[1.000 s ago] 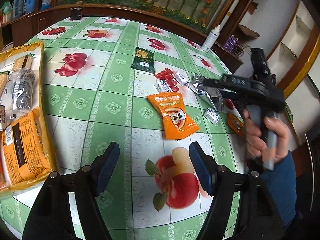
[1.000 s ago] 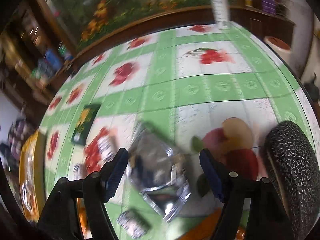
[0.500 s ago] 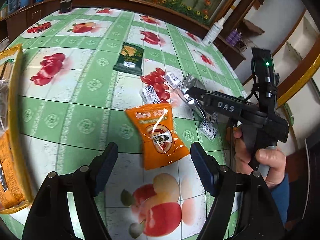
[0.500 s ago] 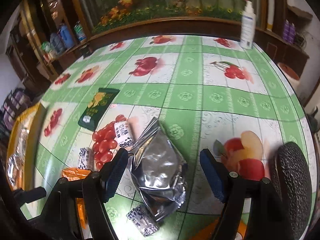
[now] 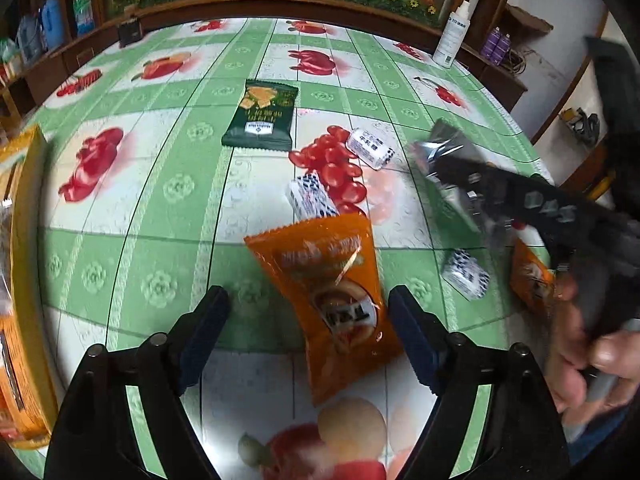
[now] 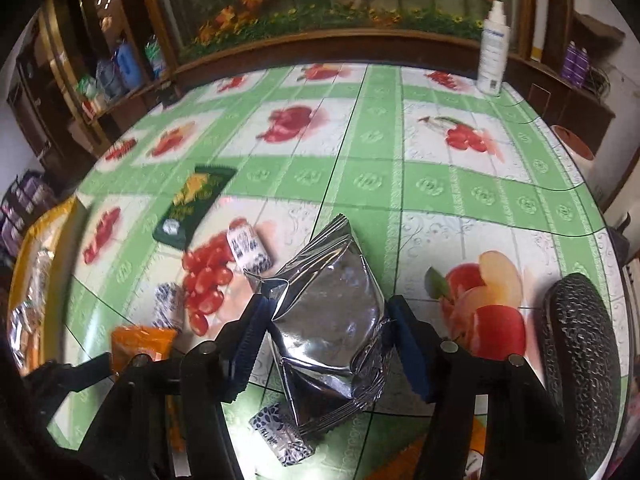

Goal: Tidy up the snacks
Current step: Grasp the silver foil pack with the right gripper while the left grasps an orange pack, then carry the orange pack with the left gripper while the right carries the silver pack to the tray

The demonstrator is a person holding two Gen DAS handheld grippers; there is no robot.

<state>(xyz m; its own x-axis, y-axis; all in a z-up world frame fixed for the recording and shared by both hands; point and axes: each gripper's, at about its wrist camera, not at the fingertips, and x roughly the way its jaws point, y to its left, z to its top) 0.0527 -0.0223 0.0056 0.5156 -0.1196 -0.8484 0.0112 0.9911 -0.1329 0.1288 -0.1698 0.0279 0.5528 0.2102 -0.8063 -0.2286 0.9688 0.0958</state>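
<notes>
Snacks lie scattered; I'm at the pickup step. My right gripper point(image 6: 326, 344) has just been closing, pads touching the silver pouch point(image 6: 332, 312) between them. My left gripper point(image 5: 308, 332), just widening, stands open astride the orange packet point(image 5: 332, 300); next it needs lowering, then squeezing.
</notes>
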